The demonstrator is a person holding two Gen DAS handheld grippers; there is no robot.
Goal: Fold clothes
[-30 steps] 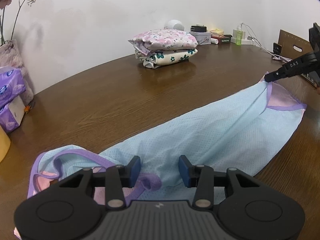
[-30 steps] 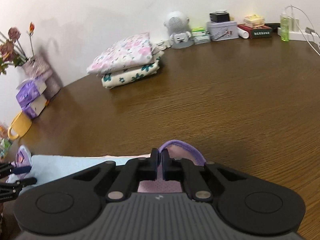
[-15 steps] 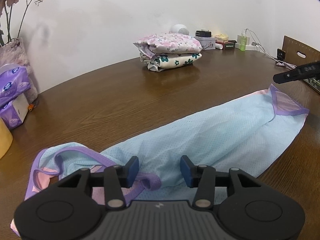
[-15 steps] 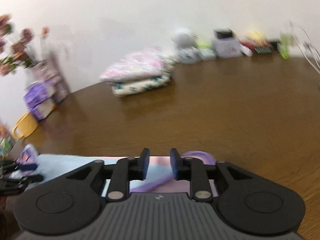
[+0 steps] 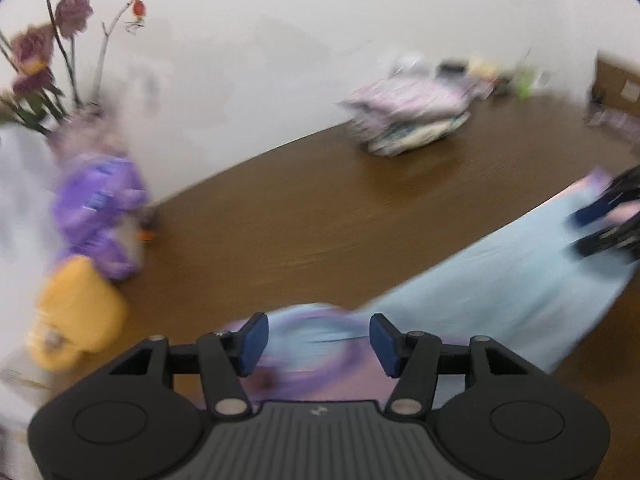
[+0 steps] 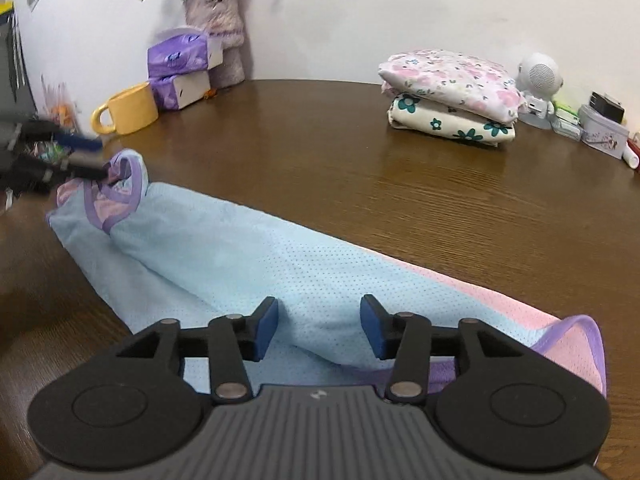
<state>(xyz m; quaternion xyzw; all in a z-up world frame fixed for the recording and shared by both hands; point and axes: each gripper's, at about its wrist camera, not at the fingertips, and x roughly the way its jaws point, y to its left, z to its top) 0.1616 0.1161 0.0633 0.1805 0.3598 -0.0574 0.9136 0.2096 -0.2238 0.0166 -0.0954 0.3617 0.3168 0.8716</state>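
A light blue mesh garment (image 6: pixel 256 256) with purple trim and a pink panel lies stretched in a long, loosely folded band across the brown wooden tabletop (image 6: pixel 400 184). In the right wrist view it runs from the near right to the far left. Its pink, purple-edged end lies flat at the near right, and its bunched purple-trimmed end sits at the far left.

The right hand-held gripper (image 6: pixel 318 326) hangs over the near part of the garment. Its jaws are opening, and the blue pads stand clear on either side of a raised fold of blue cloth without pressing on it.

The left hand-held gripper (image 5: pixel 314 338) is over the bunched end, and its view is badly blurred. Its jaws are also opening. Purple-trimmed cloth lies below and between the pads, which do not pinch it. From the right wrist view the same gripper shows as a dark blurred shape at the far left, just beside the bunched trim.

On the far side of the tabletop sits a stack of folded clothes (image 6: pixel 452 92), a pink floral piece on top of a cream one with teal flowers. Right of the stack are a small white speaker (image 6: pixel 538 84) and a tin (image 6: pixel 604 136). At the far left stand a yellow mug (image 6: pixel 128 110), two stacked purple tissue packs (image 6: pixel 180 66) and a vase of dried flowers (image 6: pixel 216 32) against the white wall.
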